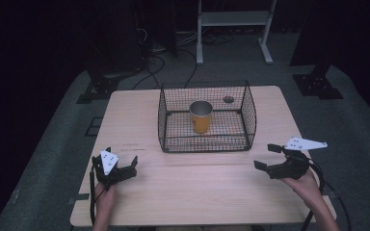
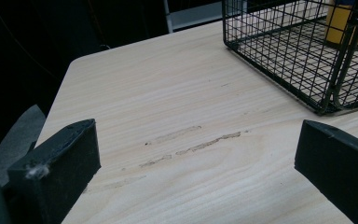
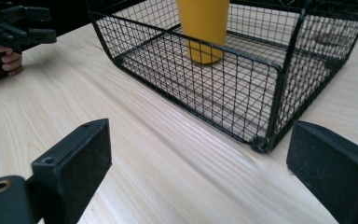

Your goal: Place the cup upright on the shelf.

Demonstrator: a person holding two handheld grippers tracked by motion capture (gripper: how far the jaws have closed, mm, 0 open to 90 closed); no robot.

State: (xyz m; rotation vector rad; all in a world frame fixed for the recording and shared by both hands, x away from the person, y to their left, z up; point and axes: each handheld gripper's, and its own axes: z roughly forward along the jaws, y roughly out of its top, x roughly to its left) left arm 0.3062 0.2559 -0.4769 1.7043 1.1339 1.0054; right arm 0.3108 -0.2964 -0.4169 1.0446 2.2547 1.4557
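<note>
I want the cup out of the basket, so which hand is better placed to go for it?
Probably the right tool: it points at the basket with the yellow cup ahead. Both tools stand open; the left tool faces bare table.

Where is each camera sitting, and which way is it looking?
High view: above the person's side, looking forward and down on the table; both hands, the left gripper and right gripper show.
Left gripper view: rides on the left gripper, facing the basket corner; its open jaws show.
Right gripper view: rides on the right gripper, facing the basket and yellow cup; its open jaws show.
All views share the basket and cup.
</note>
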